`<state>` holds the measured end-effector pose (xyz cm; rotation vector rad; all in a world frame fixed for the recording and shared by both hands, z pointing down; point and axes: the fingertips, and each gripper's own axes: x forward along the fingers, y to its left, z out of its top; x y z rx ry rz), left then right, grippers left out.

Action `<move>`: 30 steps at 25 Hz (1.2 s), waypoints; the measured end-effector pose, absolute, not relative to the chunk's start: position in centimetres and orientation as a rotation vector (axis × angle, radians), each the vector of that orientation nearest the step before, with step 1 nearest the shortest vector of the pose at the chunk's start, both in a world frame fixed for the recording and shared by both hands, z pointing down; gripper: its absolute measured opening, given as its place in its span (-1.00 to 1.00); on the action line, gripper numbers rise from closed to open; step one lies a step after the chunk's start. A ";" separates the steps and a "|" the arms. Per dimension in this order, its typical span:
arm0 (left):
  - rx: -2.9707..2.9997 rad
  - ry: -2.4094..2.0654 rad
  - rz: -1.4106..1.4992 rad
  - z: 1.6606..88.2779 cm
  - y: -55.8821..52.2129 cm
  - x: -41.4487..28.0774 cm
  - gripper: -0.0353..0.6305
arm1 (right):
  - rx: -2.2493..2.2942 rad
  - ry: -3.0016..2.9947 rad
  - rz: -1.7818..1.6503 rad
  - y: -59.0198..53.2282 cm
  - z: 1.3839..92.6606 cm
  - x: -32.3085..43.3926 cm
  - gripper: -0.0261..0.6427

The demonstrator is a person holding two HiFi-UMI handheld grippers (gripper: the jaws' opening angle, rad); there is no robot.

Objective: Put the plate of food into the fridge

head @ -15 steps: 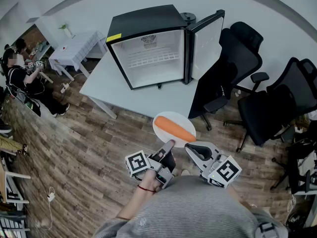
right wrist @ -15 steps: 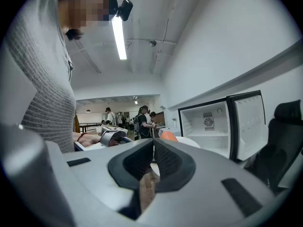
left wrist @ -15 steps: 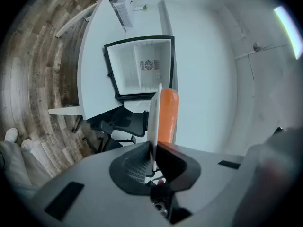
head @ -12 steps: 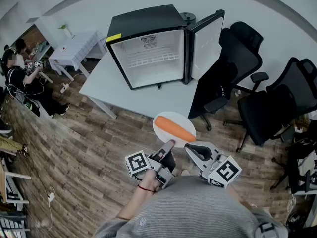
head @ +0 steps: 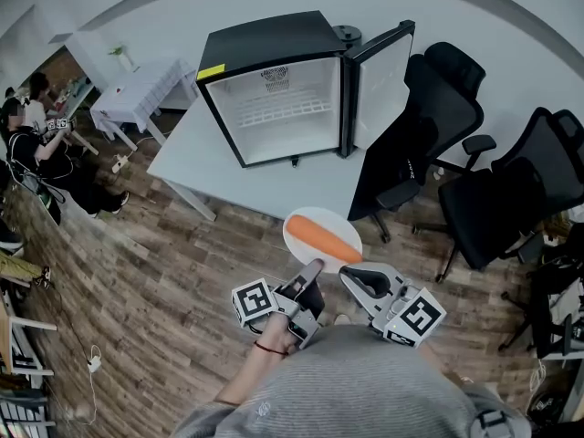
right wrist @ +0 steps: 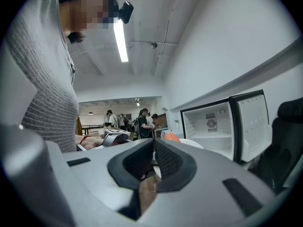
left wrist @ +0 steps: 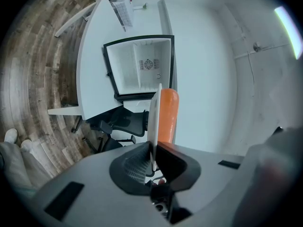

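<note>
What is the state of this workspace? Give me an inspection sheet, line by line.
Surface: white table, carrying the fridge.
Job's things: plate with orange food, held in the air short of the table; fridge with door open, interior empty.
Clutter: nothing seen.
Tools: left tool shut on the plate's rim; right tool shut, empty, beside the plate.
Cables: loose cable on the wooden floor, left side.
Surroundings: two black office chairs at right; people at far left.
</note>
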<state>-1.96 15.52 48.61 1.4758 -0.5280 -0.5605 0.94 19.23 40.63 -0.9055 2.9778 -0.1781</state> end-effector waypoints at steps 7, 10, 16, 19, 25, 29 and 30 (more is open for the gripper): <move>1.476 -0.529 -0.558 48.7 15.5 -1.9 -0.79 | -0.914 2.937 -0.199 18.8 40.4 1.2 -0.87; 1.471 -0.527 -0.563 48.7 15.4 -1.6 -0.79 | -0.927 2.920 -0.210 18.5 40.3 1.7 -0.87; 1.470 -0.537 -0.572 48.6 15.1 -0.8 -0.78 | -0.882 2.919 -0.199 18.4 40.2 2.4 -0.87; 1.470 -0.543 -0.579 48.7 15.2 -0.4 -0.78 | -0.881 2.924 -0.207 18.3 40.4 3.0 -0.87; 1.466 -0.540 -0.595 48.8 15.2 1.3 -0.78 | -0.885 2.914 -0.198 17.9 40.5 4.8 -0.87; 1.468 -0.547 -0.602 49.1 15.1 2.3 -0.78 | -0.881 2.918 -0.209 17.8 40.8 6.0 -0.87; 1.465 -0.547 -0.606 49.1 15.0 2.5 -0.78 | -0.881 2.917 -0.217 17.7 41.0 6.3 -0.87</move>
